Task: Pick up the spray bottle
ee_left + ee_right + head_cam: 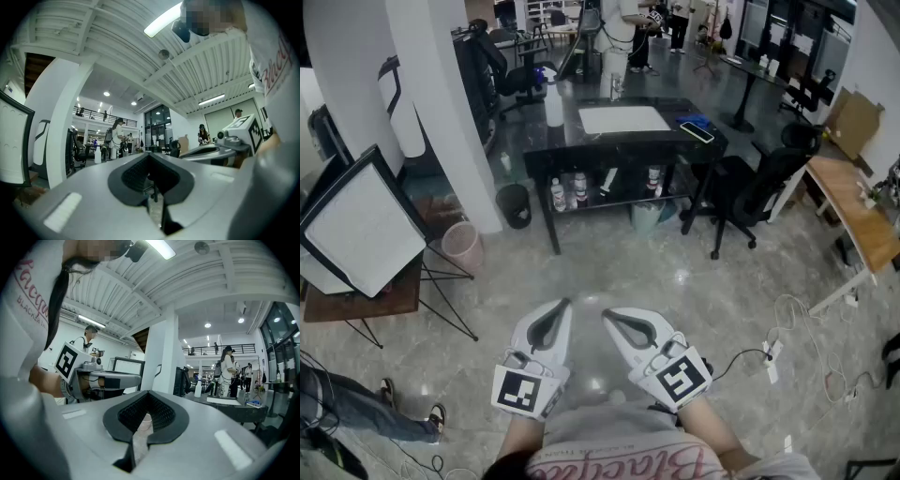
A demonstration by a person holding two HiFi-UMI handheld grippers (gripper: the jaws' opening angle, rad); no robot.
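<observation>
The white spray bottle (pixel 553 103) stands upright at the left end of a dark glass table (pixel 675 141), far ahead across the floor. It shows small in the left gripper view (pixel 97 154) and in the right gripper view (pixel 198 389). My left gripper (pixel 565 302) and right gripper (pixel 607 314) are held side by side close to my body, both pointing toward the table. Both are shut with nothing between their jaws, tips meeting in each one's own view: left gripper (pixel 149 154), right gripper (pixel 149 392).
A white mat (pixel 623 119) and a blue item (pixel 696 127) lie on the table, with bottles (pixel 567 192) on its lower shelf. A black office chair (pixel 741 197), a black bin (pixel 514 204), a pink bin (pixel 464 246), a light panel (pixel 356 225) and floor cables (pixel 797 328) surround the open floor.
</observation>
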